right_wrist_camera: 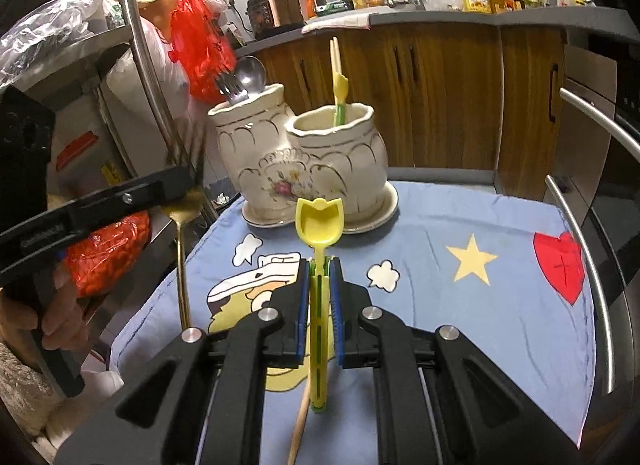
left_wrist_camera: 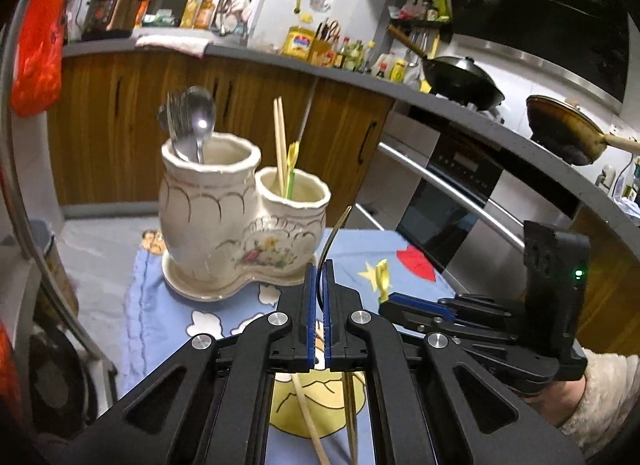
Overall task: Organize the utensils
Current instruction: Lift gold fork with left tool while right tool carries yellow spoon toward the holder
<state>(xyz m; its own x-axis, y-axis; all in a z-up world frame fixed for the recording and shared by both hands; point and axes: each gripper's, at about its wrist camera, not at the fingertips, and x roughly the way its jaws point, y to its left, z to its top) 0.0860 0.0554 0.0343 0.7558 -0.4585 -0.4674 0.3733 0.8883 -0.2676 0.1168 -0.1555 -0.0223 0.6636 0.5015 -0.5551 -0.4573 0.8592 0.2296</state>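
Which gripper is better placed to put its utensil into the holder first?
Probably the left gripper. It is shut on the gold fork, lifted off the cloth, near the ceramic holder. The right gripper grips the yellow spoon lower and further from the holder.

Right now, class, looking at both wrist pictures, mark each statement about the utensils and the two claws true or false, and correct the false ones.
1. The right claw is shut on the yellow spoon. True.
2. The left claw is empty. False: it is shut on a gold fork.
3. The metal spoon stands in the holder's taller cup. True.
4. The chopsticks in the holder share a cup with the metal spoon. False: they stand in the shorter cup.
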